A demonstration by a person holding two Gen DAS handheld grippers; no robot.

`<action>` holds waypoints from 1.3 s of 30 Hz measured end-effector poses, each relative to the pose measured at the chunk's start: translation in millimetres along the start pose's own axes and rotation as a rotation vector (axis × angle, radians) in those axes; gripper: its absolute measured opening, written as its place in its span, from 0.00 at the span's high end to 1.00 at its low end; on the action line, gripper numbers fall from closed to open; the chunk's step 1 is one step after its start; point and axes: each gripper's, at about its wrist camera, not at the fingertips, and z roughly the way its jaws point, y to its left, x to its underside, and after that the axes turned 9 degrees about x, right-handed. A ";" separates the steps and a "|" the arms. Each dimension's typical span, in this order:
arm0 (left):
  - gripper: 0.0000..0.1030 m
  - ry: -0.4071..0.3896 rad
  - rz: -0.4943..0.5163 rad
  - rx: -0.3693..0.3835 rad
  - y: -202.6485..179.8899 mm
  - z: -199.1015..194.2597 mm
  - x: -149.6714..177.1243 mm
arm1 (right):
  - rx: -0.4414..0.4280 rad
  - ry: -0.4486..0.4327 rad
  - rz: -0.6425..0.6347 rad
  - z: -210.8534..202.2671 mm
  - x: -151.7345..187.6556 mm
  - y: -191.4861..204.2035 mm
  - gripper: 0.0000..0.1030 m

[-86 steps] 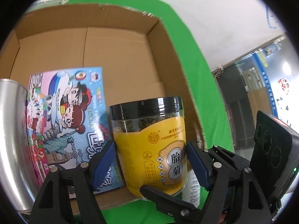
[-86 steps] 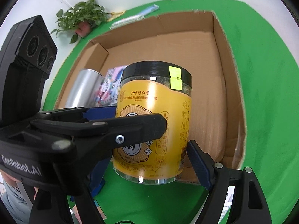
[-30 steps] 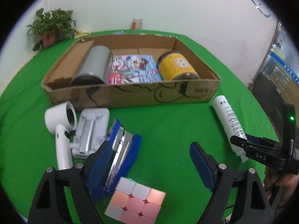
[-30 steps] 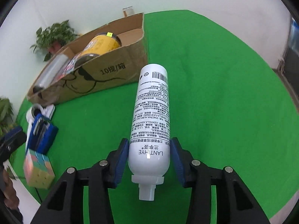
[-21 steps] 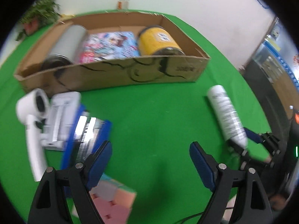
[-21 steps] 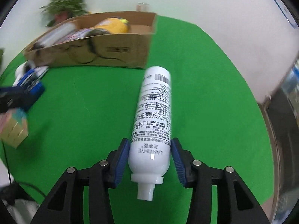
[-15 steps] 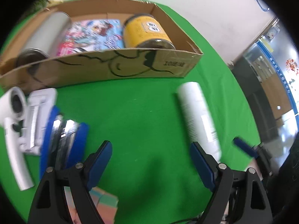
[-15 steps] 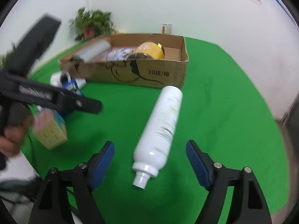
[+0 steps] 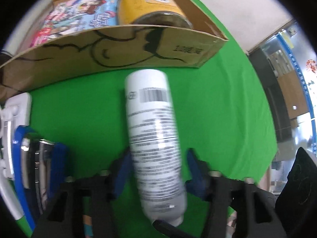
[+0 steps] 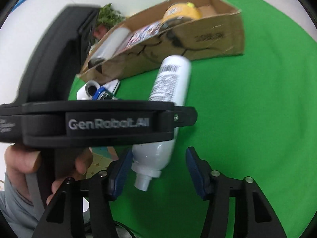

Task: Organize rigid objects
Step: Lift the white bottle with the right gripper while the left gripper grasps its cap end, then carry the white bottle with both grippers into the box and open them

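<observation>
Three items already in the cardboard box (image 9: 122, 45): yellow jar (image 9: 150, 6), picture book (image 9: 79, 13), metal cylinder (image 10: 109, 45). Left to sort, by the look of it: white bottle (image 9: 154, 138), blue stapler (image 9: 39, 158), white gadgets at the left edge (image 9: 11, 130), pastel cube (image 10: 99, 158) (only a corner visible past the hand).

Bottle lying on the green cloth (image 9: 227, 99) just in front of the box, flat end toward the cardboard, neck toward the cameras. Left gripper (image 9: 158, 170) straddling its lower body, jaws closing, left pad apparently at the bottle's side, right pad seemingly a sliver off, blur making contact hard to call, so no firm grasp yet. Right gripper (image 10: 158, 168) also closing, bottle neck between its pads, left pad close, right pad well clear, nothing held. Probably a handover to the left.
</observation>
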 end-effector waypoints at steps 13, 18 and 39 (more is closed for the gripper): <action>0.58 0.090 -0.069 0.205 -18.5 20.6 13.7 | 0.090 0.089 -0.088 1.8 1.8 -9.4 0.54; 0.58 0.112 -0.090 0.252 -22.6 27.5 7.5 | 0.145 0.093 -0.096 -5.4 4.9 -18.9 0.54; 0.58 0.057 -0.116 0.303 -0.5 -13.7 8.4 | 0.259 0.015 -0.287 -22.5 14.0 20.7 0.57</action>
